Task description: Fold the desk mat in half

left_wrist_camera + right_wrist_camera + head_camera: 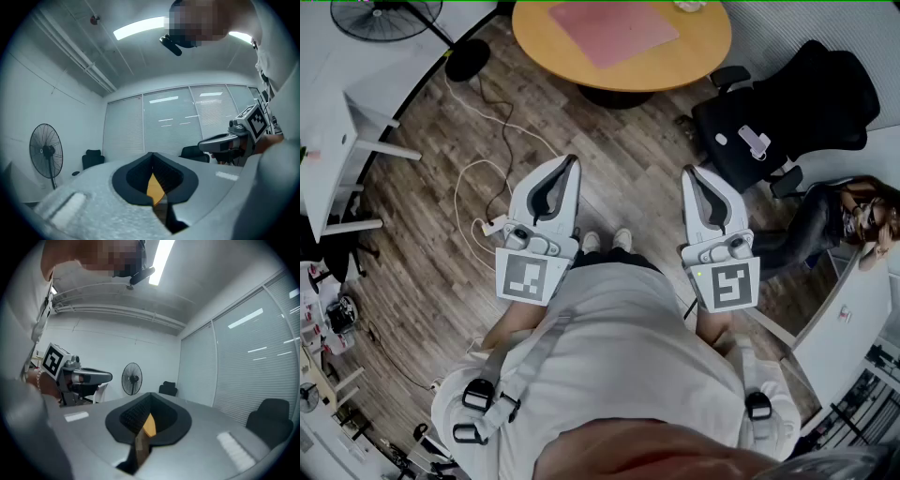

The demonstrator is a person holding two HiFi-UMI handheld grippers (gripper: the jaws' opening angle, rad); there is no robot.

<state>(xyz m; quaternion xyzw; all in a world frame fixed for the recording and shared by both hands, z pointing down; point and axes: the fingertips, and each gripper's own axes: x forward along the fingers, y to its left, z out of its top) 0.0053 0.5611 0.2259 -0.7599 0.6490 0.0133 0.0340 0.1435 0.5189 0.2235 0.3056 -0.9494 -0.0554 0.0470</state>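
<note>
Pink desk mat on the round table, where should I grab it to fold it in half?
Probably the near edge of the desk mat, pinched close to both corners, coming from your side of the round table. It lies flat and thin, so only an edge offers a lip to catch.

a white cable lies on the wood floor between floor fan and black office chair.

Bare wood floor is left open from left gripper and right gripper to round table at 12 o'clock. Passage is blocked by office chair at 2, seated person at 3, loose cables at 10.
</note>
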